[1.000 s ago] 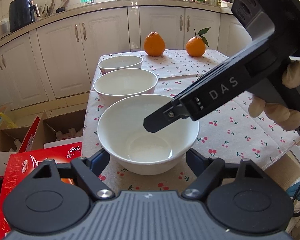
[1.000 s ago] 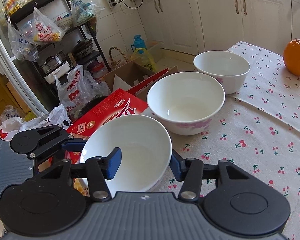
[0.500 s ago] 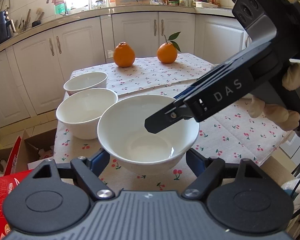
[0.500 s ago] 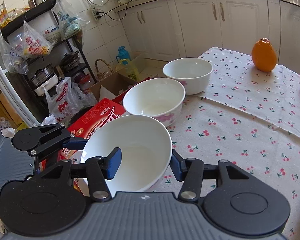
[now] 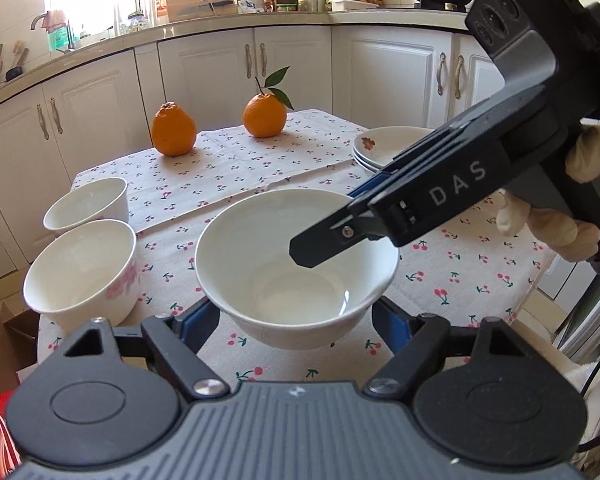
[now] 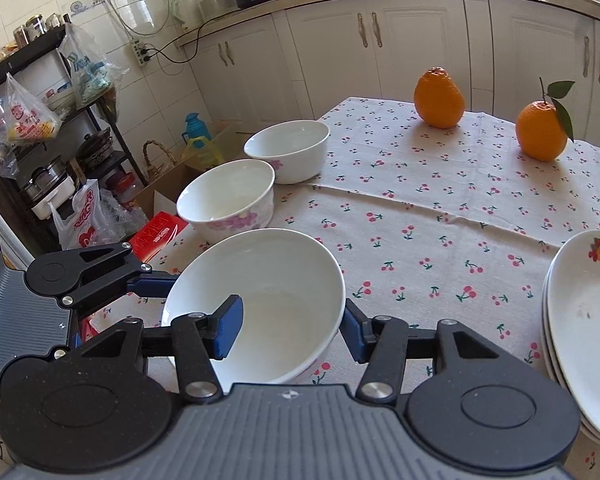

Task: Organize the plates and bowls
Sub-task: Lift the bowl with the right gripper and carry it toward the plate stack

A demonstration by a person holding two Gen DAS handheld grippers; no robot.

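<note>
- Two grippers are sharing one white bowl (image 5: 296,268) above the near part of the worktop (image 5: 480,264): the left gripper (image 5: 296,320) is cradling its base between both pads, and the right gripper (image 6: 292,328) is pinching its rim, one pad inside and one outside.
- Two more bowls, the near bowl (image 6: 228,200) and the far bowl (image 6: 288,148), are sitting unstacked at the worktop's edge.
- Stacked plates (image 6: 580,320) are looking finished, so nesting the bowls is probably what is remaining.

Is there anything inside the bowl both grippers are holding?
The held bowl is empty except one right gripper finger clamping its rim from inside. In the left view that gripper covers part of the far rim.
</note>
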